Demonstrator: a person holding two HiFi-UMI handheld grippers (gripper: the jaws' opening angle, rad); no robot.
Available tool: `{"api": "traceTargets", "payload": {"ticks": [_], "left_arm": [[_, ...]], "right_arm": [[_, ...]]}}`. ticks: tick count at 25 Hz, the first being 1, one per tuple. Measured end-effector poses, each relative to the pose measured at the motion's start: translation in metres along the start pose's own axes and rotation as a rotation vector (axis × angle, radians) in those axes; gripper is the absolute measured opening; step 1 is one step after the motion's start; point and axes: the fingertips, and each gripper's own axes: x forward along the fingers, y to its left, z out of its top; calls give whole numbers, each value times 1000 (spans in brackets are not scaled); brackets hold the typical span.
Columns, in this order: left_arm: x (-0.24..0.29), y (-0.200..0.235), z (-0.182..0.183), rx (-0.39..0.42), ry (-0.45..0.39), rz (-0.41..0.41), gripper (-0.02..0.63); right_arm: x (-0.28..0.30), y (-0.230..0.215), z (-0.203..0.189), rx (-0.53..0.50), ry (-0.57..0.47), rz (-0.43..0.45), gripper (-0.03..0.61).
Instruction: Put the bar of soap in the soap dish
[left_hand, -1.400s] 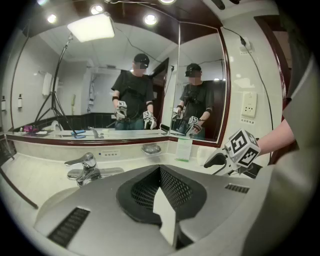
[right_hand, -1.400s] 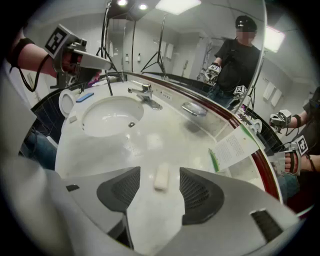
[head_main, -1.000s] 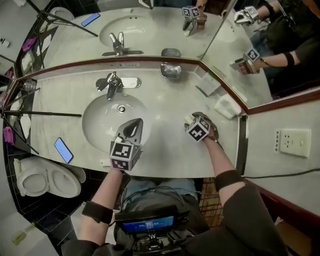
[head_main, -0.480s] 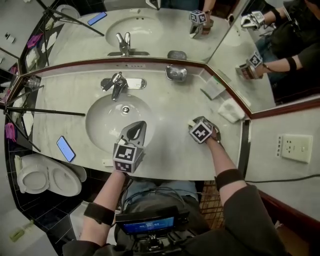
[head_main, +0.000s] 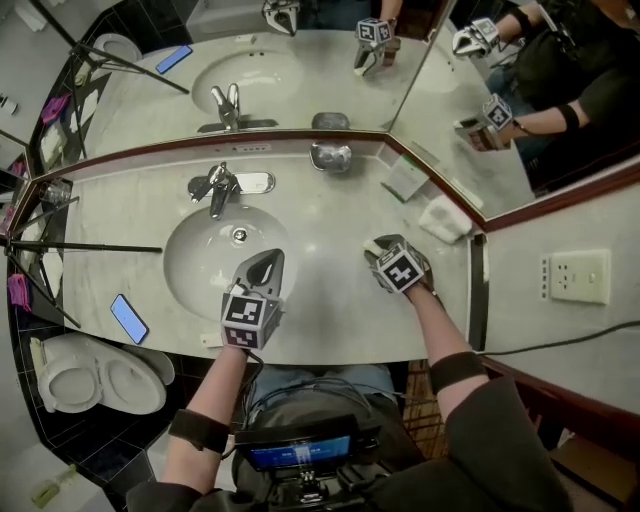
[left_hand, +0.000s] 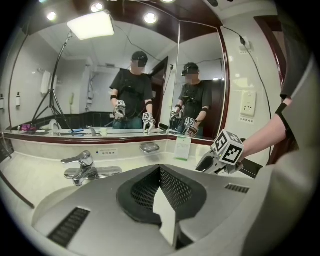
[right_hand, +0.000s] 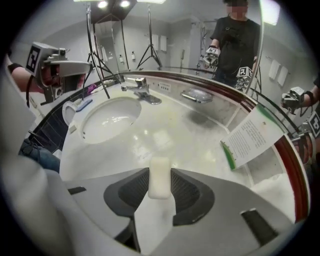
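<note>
Over the counter right of the basin (head_main: 200, 255), grips the bar of soap (right_hand: 160, 184) in the right gripper (head_main: 380, 245), jaws just closed onto it. Holds the left gripper (head_main: 265, 263) empty, jaws pressed together, above the basin's near rim. Well apart, by the mirror, the soap dish (head_main: 330, 157).

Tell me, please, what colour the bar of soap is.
Off-white bar of soap, clearest in the right gripper view.

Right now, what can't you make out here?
Head view: the white bar of soap is largely hidden beneath the right gripper.
Every view: the silver metal soap dish is too small to see inside.
Right gripper view: the white printed card's text is too small.
</note>
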Motion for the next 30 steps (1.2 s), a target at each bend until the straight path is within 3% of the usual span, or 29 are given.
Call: {"api": "traceTargets", "payload": {"ticks": [6, 10, 13, 20, 30], "left_arm": [[4, -10, 7, 12, -13, -31, 0], [4, -15, 11, 17, -24, -45, 0], [3, -17, 11, 19, -25, -44, 0], [10, -24, 10, 20, -17, -37, 0], [47, -13, 26, 18, -44, -29, 0]], "right_arm": [[-51, -6, 21, 103, -247, -52, 150], [-100, 4, 37, 205, -465, -64, 150], [-123, 11, 34, 236, -544, -95, 151], [-137, 6, 29, 159, -520, -150, 150], [-106, -30, 122, -181, -425, -231, 152]]}}
